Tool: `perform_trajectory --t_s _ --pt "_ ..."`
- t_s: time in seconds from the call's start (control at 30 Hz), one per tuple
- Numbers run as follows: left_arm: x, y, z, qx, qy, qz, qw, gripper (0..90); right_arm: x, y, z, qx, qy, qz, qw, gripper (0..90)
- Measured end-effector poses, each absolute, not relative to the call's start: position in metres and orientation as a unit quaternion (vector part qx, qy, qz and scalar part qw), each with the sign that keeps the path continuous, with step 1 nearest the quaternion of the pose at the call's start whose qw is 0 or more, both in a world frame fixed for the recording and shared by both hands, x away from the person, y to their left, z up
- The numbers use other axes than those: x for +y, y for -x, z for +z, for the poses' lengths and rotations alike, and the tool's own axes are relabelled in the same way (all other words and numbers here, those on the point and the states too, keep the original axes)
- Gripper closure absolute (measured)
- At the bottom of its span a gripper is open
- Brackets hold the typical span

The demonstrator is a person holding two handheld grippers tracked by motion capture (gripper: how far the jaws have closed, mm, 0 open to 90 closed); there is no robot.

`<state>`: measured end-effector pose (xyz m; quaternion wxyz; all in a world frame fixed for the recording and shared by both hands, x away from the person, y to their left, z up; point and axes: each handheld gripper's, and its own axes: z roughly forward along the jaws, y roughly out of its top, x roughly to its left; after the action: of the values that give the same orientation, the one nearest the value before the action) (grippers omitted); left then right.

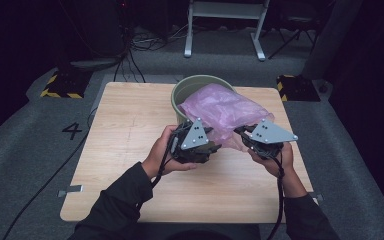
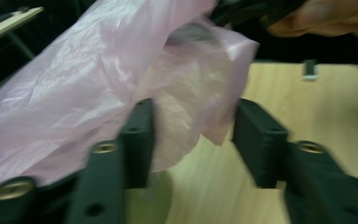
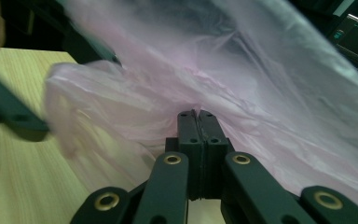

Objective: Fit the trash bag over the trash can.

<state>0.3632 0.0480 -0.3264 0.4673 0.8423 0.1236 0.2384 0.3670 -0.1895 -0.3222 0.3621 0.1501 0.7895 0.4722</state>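
Observation:
A thin pink plastic bag (image 1: 220, 112) spills out of a round green bin (image 1: 192, 87) onto the wooden table (image 1: 125, 130). My right gripper (image 3: 199, 114) is shut on a gathered edge of the bag (image 3: 242, 84); in the high view it (image 1: 241, 132) sits at the bag's near right side. My left gripper (image 1: 214, 146) is at the bag's near left side. In the left gripper view its jaws (image 2: 193, 126) stand apart with a loose flap of the bag (image 2: 186, 102) hanging between them; the left pad (image 2: 137, 140) touches the film, the right pad (image 2: 256, 140) is apart from it.
The bin stands at the table's far middle edge. Bare wood lies left of and in front of the hands. Cables, a yellow-and-black marked block (image 1: 60, 85) and a white frame's legs (image 1: 225, 30) are on the grey floor beyond the table.

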Motion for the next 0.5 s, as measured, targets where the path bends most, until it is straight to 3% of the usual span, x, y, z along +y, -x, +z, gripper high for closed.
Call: perform_trajectory --t_s 0.1,0.2,0.33,0.4,0.5 --pt "0.049 -0.368 -0.328 0.130 -0.842 0.252 0.460 74.7 -0.189 -0.365 -0.322 0.789 -0.149 0.476 0.360 87.0" --pt "0.053 -0.375 -0.330 0.146 -0.837 0.256 0.462 85.6 -0.190 -0.363 -0.321 0.787 -0.143 0.487 0.352 80.2" --pt "0.063 -0.383 -0.334 0.155 -0.832 0.253 0.468 87.9 -0.193 -0.357 -0.323 0.786 -0.135 0.487 0.357 67.7" --pt "0.069 -0.385 -0.336 0.162 -0.828 0.250 0.476 88.1 -0.198 -0.354 -0.323 0.783 -0.141 0.481 0.368 57.0" --pt "0.076 -0.384 -0.337 0.166 -0.824 0.250 0.480 88.5 -0.210 -0.350 -0.322 0.774 -0.153 0.491 0.371 50.6"
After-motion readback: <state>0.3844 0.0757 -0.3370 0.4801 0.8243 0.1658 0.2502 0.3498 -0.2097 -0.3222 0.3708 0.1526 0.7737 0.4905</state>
